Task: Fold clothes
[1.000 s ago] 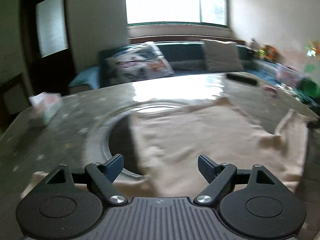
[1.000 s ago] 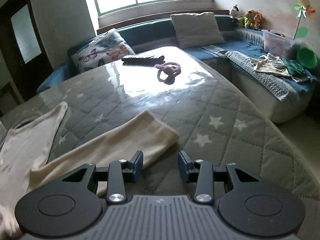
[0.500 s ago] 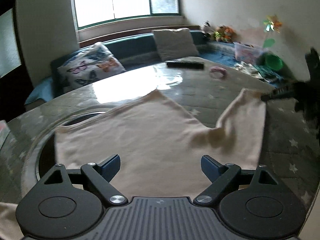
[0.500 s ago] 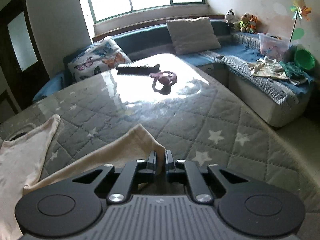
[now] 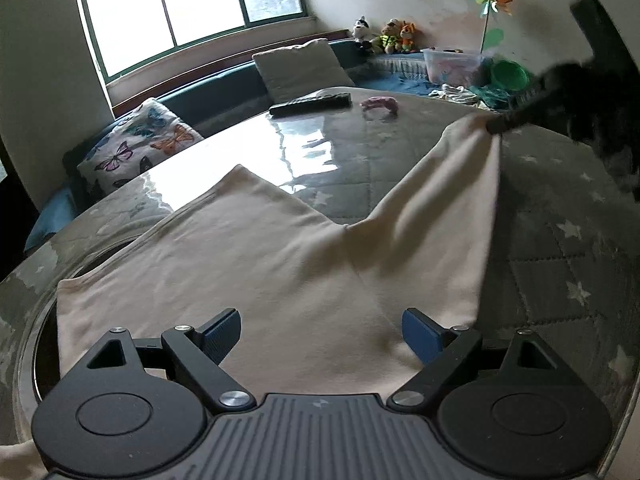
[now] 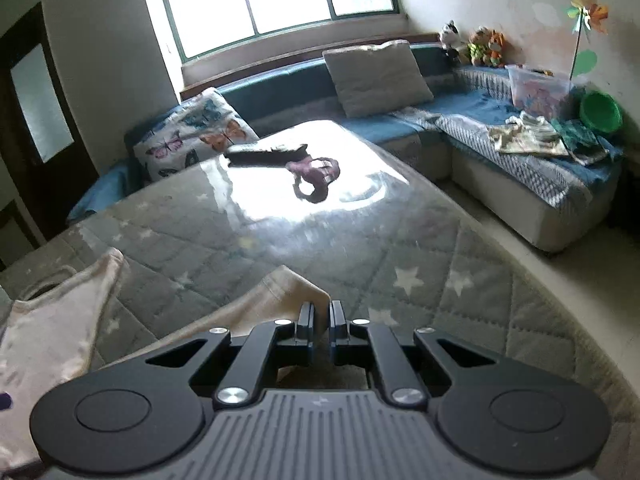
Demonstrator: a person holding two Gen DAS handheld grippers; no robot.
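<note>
A cream long-sleeved garment (image 5: pixel 248 264) lies spread on a grey quilted star-pattern table (image 5: pixel 560 248). My left gripper (image 5: pixel 322 336) is open and empty, hovering over the garment's body. My right gripper (image 6: pixel 321 320) is shut on the cuff of the garment's sleeve (image 6: pixel 280 292) and holds it lifted off the table. In the left wrist view the right gripper (image 5: pixel 496 126) shows at the upper right, pinching the raised sleeve end (image 5: pixel 460 184). The garment's body (image 6: pixel 48 320) shows at the left of the right wrist view.
A black remote (image 6: pixel 264 155) and a pink object (image 6: pixel 314 170) lie on the glossy far part of the table. A blue sofa (image 6: pixel 500 132) with cushions, toys, a plastic box and loose clothes wraps around behind and to the right.
My right gripper closed on the sleeve cuff and lifted it. My left gripper swung to the right over the garment's body and stayed open.
</note>
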